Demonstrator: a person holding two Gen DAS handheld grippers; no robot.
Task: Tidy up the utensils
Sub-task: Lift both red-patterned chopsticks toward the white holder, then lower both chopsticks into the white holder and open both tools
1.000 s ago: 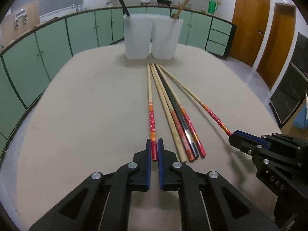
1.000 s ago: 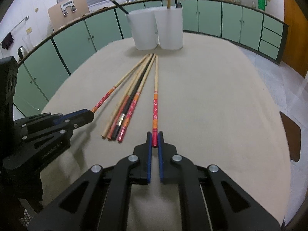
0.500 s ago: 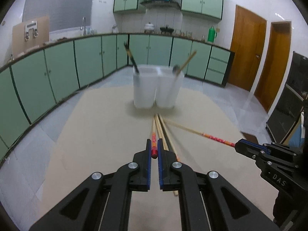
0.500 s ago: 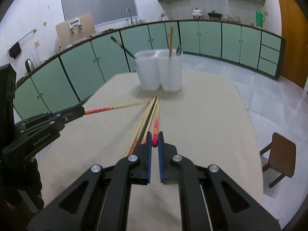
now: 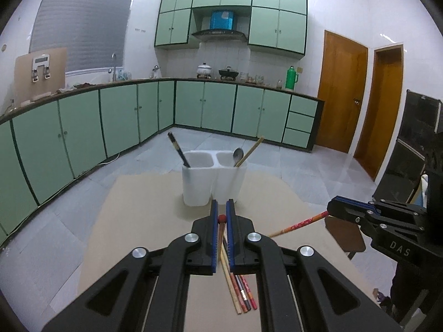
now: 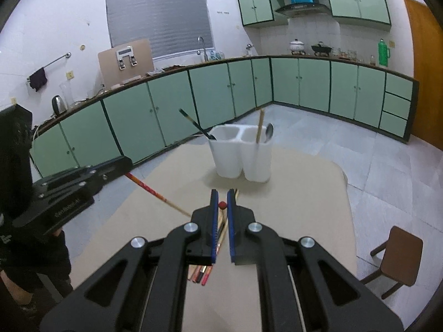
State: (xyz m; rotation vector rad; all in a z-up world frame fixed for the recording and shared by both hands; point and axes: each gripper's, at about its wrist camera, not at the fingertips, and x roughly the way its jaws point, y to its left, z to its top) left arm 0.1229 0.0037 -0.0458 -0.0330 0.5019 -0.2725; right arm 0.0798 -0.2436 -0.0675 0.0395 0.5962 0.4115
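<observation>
Above the table (image 5: 138,221), I'd lifted both grippers: left gripper (image 5: 222,218) clamped on one red-ended chopstick (image 5: 221,218), right gripper (image 6: 221,204) on another (image 6: 221,205). Next stop's probably the white holder (image 5: 213,182); the spare chopsticks (image 5: 243,296) stayed lying below.

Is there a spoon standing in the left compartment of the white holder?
No: the spoon stands in the right compartment of the white holder, beside a wooden chopstick.

White two-compartment holder (image 5: 206,184) upright at far end of table. Left cup: one black chopstick (image 5: 178,149) leaning left. Right cup: wooden chopstick (image 5: 250,149) and metal spoon (image 5: 238,156). Two red-ended chopsticks (image 5: 297,225) (image 6: 153,192) lifted off table. Bundle of four chopsticks (image 5: 241,290) lies flat, near side
</observation>
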